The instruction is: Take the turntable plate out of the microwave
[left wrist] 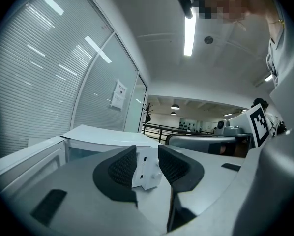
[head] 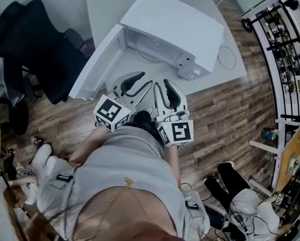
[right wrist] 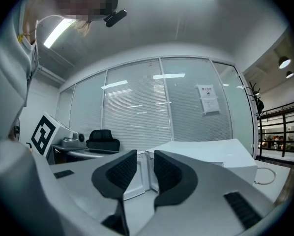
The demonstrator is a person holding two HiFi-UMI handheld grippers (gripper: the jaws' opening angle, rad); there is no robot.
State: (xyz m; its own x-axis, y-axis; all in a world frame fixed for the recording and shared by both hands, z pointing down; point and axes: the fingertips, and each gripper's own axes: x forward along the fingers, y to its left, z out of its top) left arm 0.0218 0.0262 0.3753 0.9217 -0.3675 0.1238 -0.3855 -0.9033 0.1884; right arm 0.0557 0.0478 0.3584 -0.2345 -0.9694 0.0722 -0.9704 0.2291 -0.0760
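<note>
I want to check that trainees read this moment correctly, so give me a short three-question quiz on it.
1. True or false: the microwave door is open.
2. The left gripper has jaws that are: A) apart and empty B) shut on something C) out of view.
3. Fill in: in the head view, the chair stands to the microwave's ___.

Key: 1 true; 2 A; 3 left.

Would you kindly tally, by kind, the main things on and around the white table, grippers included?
microwave: 1
grippers: 2 (left gripper, right gripper)
black office chair: 1
white table: 1
Total: 5
</note>
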